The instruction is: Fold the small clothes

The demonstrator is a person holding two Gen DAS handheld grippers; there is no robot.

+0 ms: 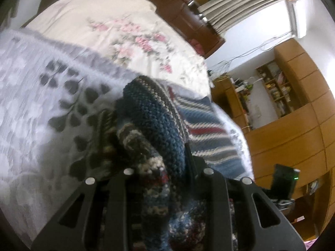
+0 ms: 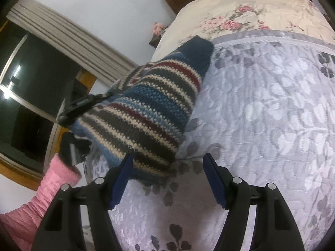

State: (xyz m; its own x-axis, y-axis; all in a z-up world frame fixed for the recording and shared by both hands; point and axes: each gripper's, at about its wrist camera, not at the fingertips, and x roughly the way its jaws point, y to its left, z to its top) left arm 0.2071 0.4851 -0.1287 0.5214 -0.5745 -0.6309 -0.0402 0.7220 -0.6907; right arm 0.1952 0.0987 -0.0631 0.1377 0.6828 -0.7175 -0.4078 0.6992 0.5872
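A small knitted striped sweater (image 1: 155,113) in blue, grey, cream and red is bunched up between the fingers of my left gripper (image 1: 159,159), which is shut on it. In the right wrist view the sweater (image 2: 146,108) hangs lifted at its left side, where the left gripper (image 2: 83,102) grips it, and its far blue end rests on the bed. My right gripper (image 2: 167,156) is open, with blue pads (image 2: 123,173). Its left fingertip touches the sweater's near lower edge, and only bedspread lies between the fingers.
A grey-white floral bedspread (image 2: 261,115) covers the bed, with a cream rose-print quilt (image 2: 251,14) and a dark wooden headboard (image 1: 167,0) beyond. Wooden cabinets (image 1: 293,136) stand to the right. A window (image 2: 31,104) and a pink sleeve (image 2: 52,188) are at the left.
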